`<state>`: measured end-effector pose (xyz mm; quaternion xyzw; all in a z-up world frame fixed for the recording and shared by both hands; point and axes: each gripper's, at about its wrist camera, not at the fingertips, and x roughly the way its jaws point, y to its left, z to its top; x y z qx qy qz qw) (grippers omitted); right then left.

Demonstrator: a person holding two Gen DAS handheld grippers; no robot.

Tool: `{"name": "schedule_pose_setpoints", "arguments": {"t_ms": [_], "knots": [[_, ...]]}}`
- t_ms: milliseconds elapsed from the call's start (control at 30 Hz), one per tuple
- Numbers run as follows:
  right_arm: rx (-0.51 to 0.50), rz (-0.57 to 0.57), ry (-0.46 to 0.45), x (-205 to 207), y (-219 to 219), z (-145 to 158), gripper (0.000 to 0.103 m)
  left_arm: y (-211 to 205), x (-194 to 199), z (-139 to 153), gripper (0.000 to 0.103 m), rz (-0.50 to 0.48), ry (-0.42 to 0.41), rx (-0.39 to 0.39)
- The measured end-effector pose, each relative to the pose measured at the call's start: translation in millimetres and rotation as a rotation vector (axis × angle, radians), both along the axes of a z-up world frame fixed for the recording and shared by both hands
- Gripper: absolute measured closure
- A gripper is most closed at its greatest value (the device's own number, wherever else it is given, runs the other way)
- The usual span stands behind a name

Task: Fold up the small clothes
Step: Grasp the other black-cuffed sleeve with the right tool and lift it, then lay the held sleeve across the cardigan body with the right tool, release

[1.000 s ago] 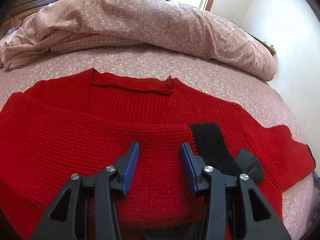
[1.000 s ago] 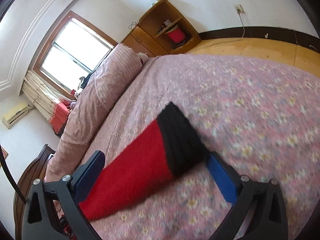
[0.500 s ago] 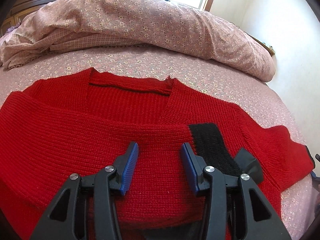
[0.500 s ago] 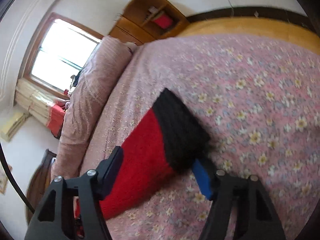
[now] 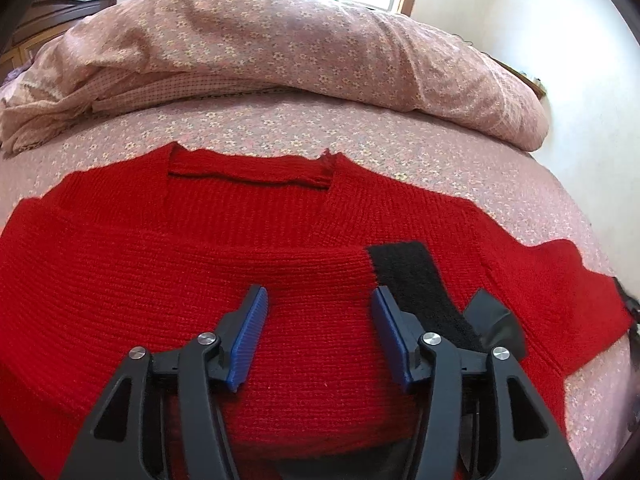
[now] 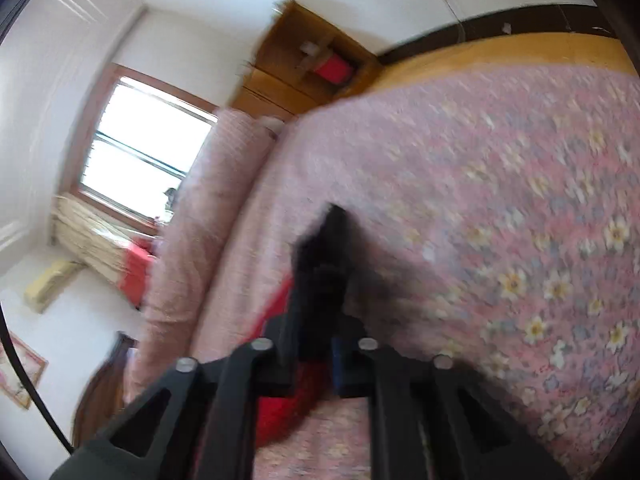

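A red knitted sweater point(image 5: 160, 264) lies flat on the bed, neckline away from me. One sleeve is folded across the chest and ends in a black cuff point(image 5: 412, 276). My left gripper point(image 5: 318, 312) hovers over that folded sleeve; its jaws are opening, and the blue pads point(image 5: 250, 340) stand apart and pinch nothing. The other sleeve point(image 5: 560, 280) stretches out to the right. In the blurred right wrist view my right gripper point(image 6: 318, 300) is closing on that sleeve's black cuff point(image 6: 334, 224), and red knit point(image 6: 276, 408) trails back under the jaws.
A rolled floral quilt point(image 5: 280, 60) lies along the far side of the pink flowered bedspread point(image 6: 520, 200). Beyond the bed are a wooden cabinet point(image 6: 312, 72), a window point(image 6: 148, 140) and a strip of wooden floor point(image 6: 520, 52).
The right gripper's jaws went from wide apart around the black cuff to pinched together on it, and its view rolled. The left gripper's pads spread a little wider; the sweater has not moved.
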<state>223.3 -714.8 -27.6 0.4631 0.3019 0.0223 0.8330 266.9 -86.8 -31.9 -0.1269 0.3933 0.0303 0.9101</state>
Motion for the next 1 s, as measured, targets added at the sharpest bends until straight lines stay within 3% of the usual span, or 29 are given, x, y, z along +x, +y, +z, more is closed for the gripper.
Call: {"name": "schedule_pose_setpoints", "arguments": {"t_ms": [133,200,433,633,667,767,867,1000], "knots": [[0.001,-0.073,-0.066,-1.1,5.9,19.8,0.091,6.4,-17.6,25.4,0.055,-0.12,-0.006,-0.043],[-0.017,-0.082,-0.114,1.9,25.4,40.1,0.091,12.2,-31.2,46.0,0.055,-0.161,-0.047,-0.008],[-0.214,0.164,-0.251,34.4,169.2,131.1,0.091,73.0,-77.5,119.9,0.055,-0.138,-0.119,0.182],[-0.251,0.356,-0.385,20.2,306.7,183.4,0.091,152.9,-100.3,141.7,0.055,-0.03,-0.115,0.254],[-0.26,0.382,-0.401,15.8,331.1,189.0,0.091,166.9,-100.1,139.8,0.055,-0.008,-0.103,0.243],[-0.261,0.421,-0.438,5.6,398.7,192.5,0.091,219.9,-101.2,123.6,0.055,0.048,-0.075,0.053],[-0.248,0.469,-0.433,4.5,465.4,181.6,0.091,261.4,-102.8,104.0,0.055,0.124,-0.045,-0.087],[-0.311,0.563,-0.381,7.5,541.5,147.7,0.091,281.0,-108.2,86.4,0.055,0.127,-0.032,-0.107]]}}
